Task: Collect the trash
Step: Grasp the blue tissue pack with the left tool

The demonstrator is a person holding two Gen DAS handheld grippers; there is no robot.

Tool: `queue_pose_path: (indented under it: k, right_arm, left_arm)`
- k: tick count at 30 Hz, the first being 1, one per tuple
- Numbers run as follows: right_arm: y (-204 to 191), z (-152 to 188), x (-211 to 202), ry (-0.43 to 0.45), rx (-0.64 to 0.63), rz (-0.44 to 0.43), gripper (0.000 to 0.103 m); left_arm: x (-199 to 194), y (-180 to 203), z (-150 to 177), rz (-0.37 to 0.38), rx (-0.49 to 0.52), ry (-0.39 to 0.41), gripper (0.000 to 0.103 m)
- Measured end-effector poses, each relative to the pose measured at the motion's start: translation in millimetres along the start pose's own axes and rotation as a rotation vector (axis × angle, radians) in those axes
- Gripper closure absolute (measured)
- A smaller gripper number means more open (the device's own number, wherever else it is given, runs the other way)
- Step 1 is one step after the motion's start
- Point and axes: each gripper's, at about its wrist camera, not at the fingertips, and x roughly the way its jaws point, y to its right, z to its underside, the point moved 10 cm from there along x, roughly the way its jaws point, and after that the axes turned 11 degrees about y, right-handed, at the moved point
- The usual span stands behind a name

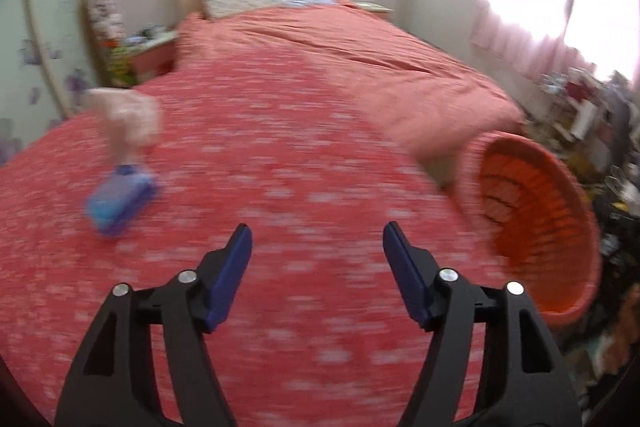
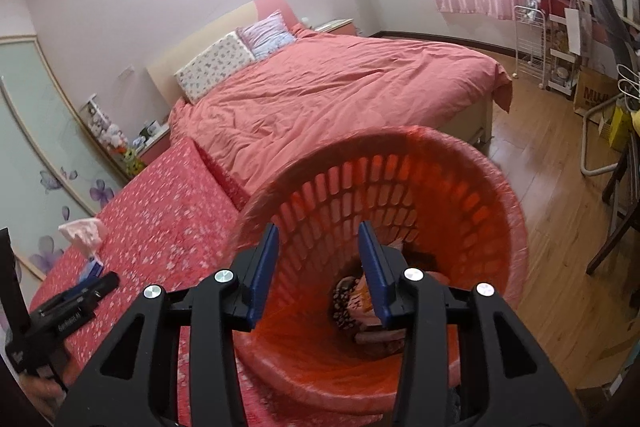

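The left gripper (image 1: 316,247) hovered over the red patterned bedspread (image 1: 280,167), its blue fingers (image 1: 234,267) spread wide with only the cloth visible between them. The trash left on the bed was a blue tissue pack (image 1: 120,201) with a pale pink tissue (image 1: 128,115) standing up from it; it lay to the left of the fingers and a little farther away, well apart from them, and it looked blurred. In the right wrist view the same pack (image 2: 91,269) and tissue (image 2: 82,231) appeared at the far left, just beyond the tip of the left gripper (image 2: 106,281). The right gripper (image 2: 318,247) stood at the near rim of the orange basket (image 2: 400,187), which was tilted so that its mouth faced the camera. Its fingers (image 2: 266,267) were at a middle width and did not press on anything; the basket wall and bottom showed between them. A thin pink bag (image 2: 516,227) lined the basket rim. At the bottom lay some trash (image 2: 352,303): a printed wrapper with dark spots and something brownish below it, too small to name. The basket (image 1: 536,227) lay at the right edge of the bed in the left wrist view, to the right of the left fingers.
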Motion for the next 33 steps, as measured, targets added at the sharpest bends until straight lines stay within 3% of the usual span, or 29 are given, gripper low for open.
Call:
queue_pose_path:
  k: [5,9,20,22,27,33]
  right_arm:
    - [-22.3,8.7,3.9,-0.021,-0.036,-0.023,0.059]
    - [-42.6,16.0,8.6,-0.038,-0.067,-0.044,0.055]
    - [-98.0,32.4,26.3,-0.087,-0.147,-0.099,0.055]
    - [-105.9,34.7,27.2,-0.093,-0.159,-0.108,0.055]
    - [-128.2,42.6,27.3,-0.112,-0.186,-0.14,0.055]
    - [-166.1,56.4,25.3,-0.13,-0.234,-0.193,0.055]
  left_arm:
    - [1.9,-97.8,0.4,-0.186,-0.04,0.004,0.026]
    - [12.7,-149.8,-3.7,-0.279,-0.06,0.002,0.019]
    - [68.8,-176.6,-9.4,-0.268,-0.028,-0.076,0.019]
    - [73.3,-175.7,-7.8,-0.239,-0.048,-0.088,0.027]
    - [69.9,-181.6,-5.0,-0.215,-0.081,-0.084,0.04]
    - [31.8,-217.6,22.8,-0.26,-0.094,-0.101,0.041]
